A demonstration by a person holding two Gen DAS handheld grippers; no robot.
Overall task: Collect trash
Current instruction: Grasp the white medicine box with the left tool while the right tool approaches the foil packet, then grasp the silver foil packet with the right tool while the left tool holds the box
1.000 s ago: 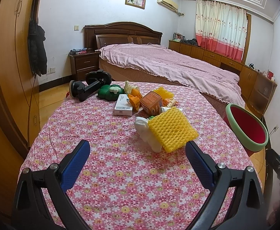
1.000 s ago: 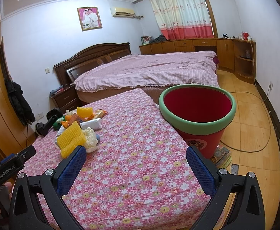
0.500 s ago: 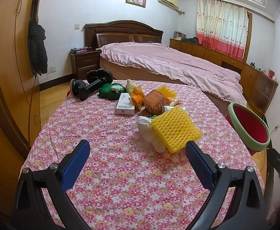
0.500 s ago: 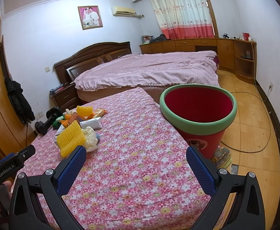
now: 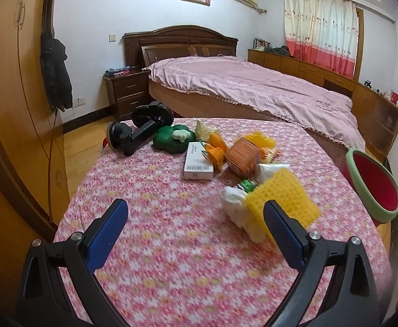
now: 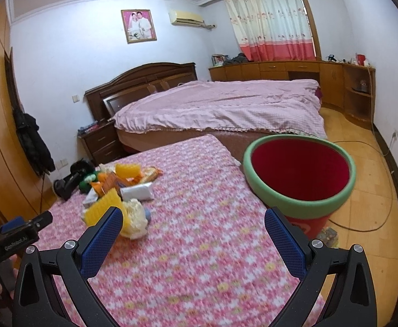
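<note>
A heap of trash lies on the flowered tablecloth: a yellow foam net on crumpled white paper, a white box, an orange carton and orange wrappers. My left gripper is open just short of the foam net, its right finger overlapping the net's edge. A red bin with a green rim stands beside the table. My right gripper is open above the cloth, between the foam net and the bin.
A black dumbbell-like object and a green plush sit at the table's far end. A bed, a nightstand and a wardrobe surround the table. A cable runs on the wooden floor.
Both grippers have moved forward and leftward toward the trash heap; the foam net now sits close to the left gripper's right finger. Both stay open.
</note>
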